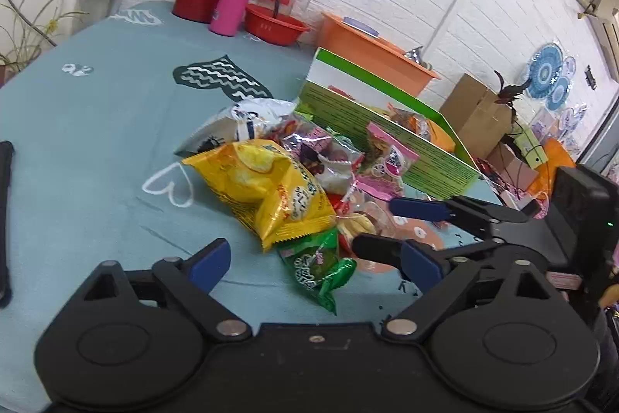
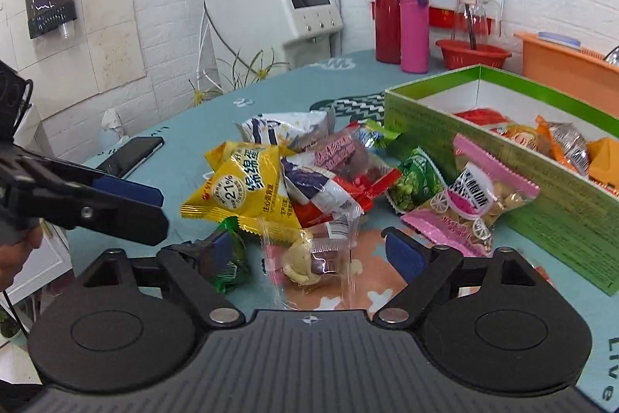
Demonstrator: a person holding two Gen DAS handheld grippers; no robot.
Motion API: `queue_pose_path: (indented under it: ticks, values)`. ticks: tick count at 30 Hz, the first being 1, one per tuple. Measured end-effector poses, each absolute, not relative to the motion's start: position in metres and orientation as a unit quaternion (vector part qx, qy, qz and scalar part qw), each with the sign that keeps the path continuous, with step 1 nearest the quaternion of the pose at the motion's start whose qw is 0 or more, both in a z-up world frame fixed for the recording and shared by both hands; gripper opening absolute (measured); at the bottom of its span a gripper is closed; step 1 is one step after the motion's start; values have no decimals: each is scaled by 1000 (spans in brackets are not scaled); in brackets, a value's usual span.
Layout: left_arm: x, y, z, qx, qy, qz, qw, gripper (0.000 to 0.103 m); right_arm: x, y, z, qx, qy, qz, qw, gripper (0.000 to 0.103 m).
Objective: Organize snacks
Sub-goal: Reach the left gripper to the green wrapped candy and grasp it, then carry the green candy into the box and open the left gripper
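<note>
A heap of snack packets lies on the teal tablecloth (image 1: 96, 126) beside an open green box (image 1: 387, 138) (image 2: 541, 196) that holds orange packets. My left gripper (image 1: 313, 254) (image 2: 162, 208) is open, its fingers either side of a small green packet (image 1: 317, 266) (image 2: 228, 262), just below the yellow chip bag (image 1: 263, 184) (image 2: 243, 184). My right gripper (image 2: 309, 246) (image 1: 390, 229) is open around a clear-wrapped snack (image 2: 309, 258) (image 1: 367, 215) without squeezing it. A pink packet (image 2: 476, 196) (image 1: 390, 153) leans on the box wall.
At the back stand a red thermos (image 2: 390, 10), a pink bottle (image 2: 414, 26), a red bowl (image 2: 472, 55) and an orange bin (image 2: 568, 64). A dark phone (image 2: 131, 153) lies at the table's left edge. A hand (image 2: 15, 254) shows behind the left gripper.
</note>
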State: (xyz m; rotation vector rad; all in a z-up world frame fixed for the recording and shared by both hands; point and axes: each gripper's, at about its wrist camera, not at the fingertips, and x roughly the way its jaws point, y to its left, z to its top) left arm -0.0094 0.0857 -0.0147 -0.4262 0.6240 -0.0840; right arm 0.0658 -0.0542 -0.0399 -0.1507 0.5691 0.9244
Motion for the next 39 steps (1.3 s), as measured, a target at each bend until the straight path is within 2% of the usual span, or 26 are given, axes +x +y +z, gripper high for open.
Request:
queue_pose_path:
  ticks: [2,3,4,6,7,12,14,16,18,19,20,21,22,26,30,31,32,33,35,36,39]
  values:
    - [-7,81,-19,-202,311,-48,927,103,71,-54,-46,-66,284,438,850,103]
    - [-4,79,-20,-198,315,-49,927,103,73,-55,-49,-63,293,443,845,87]
    - [-1,76,-24,-194,322,-48,925,103,73,-57,-49,-54,294,442,846,87]
    - [6,70,-29,-184,331,-48,924,103,71,-66,-46,-51,295,437,848,68]
    - [9,67,-31,-179,333,-46,925,103,70,-72,-45,-49,296,433,850,66]
    - [25,52,-38,-162,346,-68,922,101,55,-111,-45,-43,298,405,863,67]
    - [31,47,-40,-159,348,-82,920,71,48,-126,-45,-39,298,394,869,69]
    - [37,44,-41,-161,349,-96,918,68,42,-137,-46,-35,298,384,873,74]
    - [41,40,-41,-157,349,-101,918,70,40,-142,-48,-31,302,379,874,75]
    - [44,36,-40,-153,350,-102,918,75,40,-143,-49,-27,303,378,874,77]
    - [44,34,-40,-151,350,-104,919,89,41,-143,-50,-25,303,378,874,84]
    - [43,32,-40,-149,351,-107,918,95,43,-143,-50,-23,303,379,874,96]
    - [41,31,-39,-146,351,-108,919,99,44,-142,-51,-22,302,378,875,100]
    - [36,31,-41,-135,348,-106,922,98,50,-136,-54,-16,305,383,872,101]
    - [37,30,-42,-133,346,-107,923,95,53,-133,-57,-15,309,384,870,101]
    - [37,28,-42,-124,344,-107,925,91,52,-133,-58,-15,309,384,870,101]
    - [37,25,-42,-113,343,-106,926,74,52,-133,-59,-17,310,384,870,101]
    - [39,23,-42,-107,345,-110,926,62,51,-133,-60,-19,310,385,869,96]
    - [42,21,-42,-119,349,-117,922,63,49,-133,-61,-27,302,384,872,85]
    - [43,19,-40,-122,348,-125,921,62,49,-133,-60,-23,302,386,871,69]
    - [46,14,-28,-123,332,-149,923,61,50,-136,-52,-18,295,389,873,66]
